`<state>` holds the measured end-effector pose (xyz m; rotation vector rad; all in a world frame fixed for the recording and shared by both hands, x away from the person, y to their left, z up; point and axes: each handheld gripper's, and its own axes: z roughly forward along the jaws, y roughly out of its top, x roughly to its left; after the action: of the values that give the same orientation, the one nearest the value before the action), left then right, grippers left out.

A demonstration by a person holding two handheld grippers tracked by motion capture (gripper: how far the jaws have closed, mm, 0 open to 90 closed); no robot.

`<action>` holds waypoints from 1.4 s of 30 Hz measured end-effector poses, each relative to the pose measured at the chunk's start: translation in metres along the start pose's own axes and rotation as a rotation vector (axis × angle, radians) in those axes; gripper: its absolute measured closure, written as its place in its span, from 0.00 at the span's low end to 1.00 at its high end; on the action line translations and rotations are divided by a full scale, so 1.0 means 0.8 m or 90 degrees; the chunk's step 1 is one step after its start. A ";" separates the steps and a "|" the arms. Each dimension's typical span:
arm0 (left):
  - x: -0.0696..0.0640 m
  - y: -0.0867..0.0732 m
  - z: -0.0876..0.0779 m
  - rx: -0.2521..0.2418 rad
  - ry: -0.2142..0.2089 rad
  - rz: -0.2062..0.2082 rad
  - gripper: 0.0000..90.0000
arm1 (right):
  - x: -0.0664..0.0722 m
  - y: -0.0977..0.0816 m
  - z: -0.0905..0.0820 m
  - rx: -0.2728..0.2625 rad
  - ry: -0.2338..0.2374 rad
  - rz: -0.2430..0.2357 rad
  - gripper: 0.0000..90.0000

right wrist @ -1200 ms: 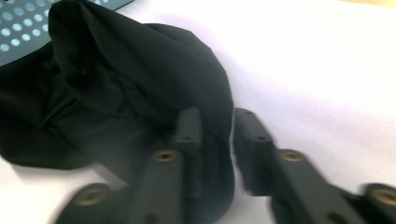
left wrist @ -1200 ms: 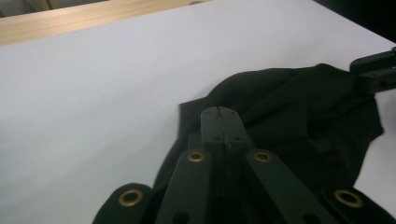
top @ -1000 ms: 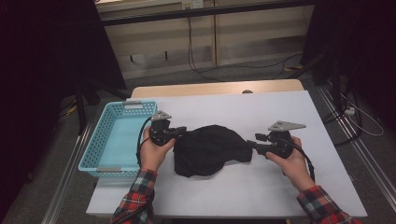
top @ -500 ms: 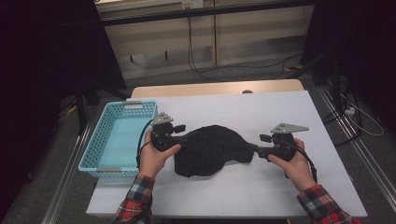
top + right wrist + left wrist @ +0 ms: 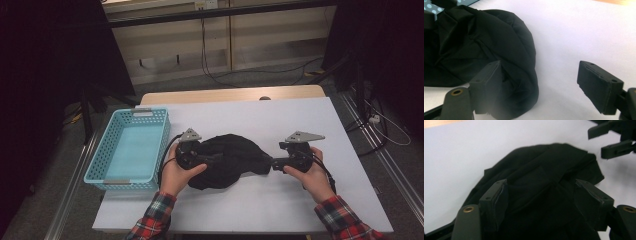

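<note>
So the white desk (image 5: 260,120) has a blue basket (image 5: 131,145) sitting empty at the left edge, probably where the black cloth (image 5: 227,160) ends up. The cloth lies bunched mid-desk, just right of the basket. Left gripper (image 5: 212,158) hangs over it, jaws just opened wide with fabric between but not pinched. Right gripper (image 5: 273,163) jaws have just opened too, holding nothing, at the cloth's right edge.

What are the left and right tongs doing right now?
Left tongs: open, just been opening, black cloth between the jaws but not pinched.
Right tongs: open, just been opening, one jaw against the cloth's edge, nothing held.
</note>
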<state>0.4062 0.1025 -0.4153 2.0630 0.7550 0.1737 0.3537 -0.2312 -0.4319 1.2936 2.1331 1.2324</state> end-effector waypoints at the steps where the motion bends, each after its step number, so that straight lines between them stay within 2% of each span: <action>1: -0.001 0.000 0.002 0.009 0.004 0.012 0.37 | 0.000 0.000 0.000 0.002 0.001 -0.001 0.20; 5: -0.005 -0.002 0.011 0.038 0.009 0.036 0.52 | -0.003 -0.002 -0.004 0.007 -0.006 0.006 0.20; 9: -0.008 -0.006 0.021 0.059 0.010 0.049 0.60 | -0.007 -0.005 -0.007 0.009 -0.014 0.009 0.20; 10: -0.008 -0.007 0.024 0.072 0.005 0.046 0.64 | -0.008 -0.006 -0.007 0.009 -0.014 0.009 0.20; 12: -0.009 -0.008 0.028 0.076 0.008 0.047 0.70 | -0.008 -0.007 -0.007 0.012 -0.015 0.012 0.20; 13: -0.008 -0.009 0.030 0.081 -0.001 0.038 0.74 | -0.008 -0.007 -0.006 0.012 -0.014 0.013 0.20; 15: -0.007 -0.009 0.030 0.084 0.001 0.034 0.82 | -0.007 -0.007 -0.006 0.013 -0.015 0.011 0.20; 17: -0.007 -0.009 0.029 0.095 -0.001 0.030 0.93 | -0.007 -0.007 -0.005 0.012 -0.015 0.010 0.20; 19: -0.005 -0.008 0.027 0.094 -0.003 0.024 0.97 | -0.007 -0.007 -0.005 0.016 -0.014 0.009 0.20; 21: -0.004 -0.003 0.019 0.084 0.012 0.012 0.97 | -0.008 -0.007 -0.005 0.018 -0.016 0.010 0.20; 22: -0.001 -0.001 0.014 0.078 -0.003 0.006 0.98 | -0.009 -0.007 -0.005 0.016 -0.015 0.012 0.20; 27: 0.014 0.006 -0.018 0.029 0.007 -0.020 0.98 | -0.009 -0.007 -0.008 0.012 -0.014 0.015 0.22; 32: 0.033 0.009 -0.051 -0.021 0.024 -0.054 0.98 | -0.002 -0.007 -0.004 0.017 0.009 0.009 0.30; 35: 0.042 0.007 -0.064 -0.037 0.036 -0.068 0.98 | 0.003 -0.008 0.000 0.021 0.026 0.003 0.38; 42: 0.048 0.006 -0.072 -0.045 0.044 -0.076 0.98 | 0.019 -0.010 0.011 0.045 0.058 -0.026 0.51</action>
<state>0.4168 0.1633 -0.3841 1.9474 0.8993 0.2035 0.3478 -0.2157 -0.4418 1.2390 2.2742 1.2310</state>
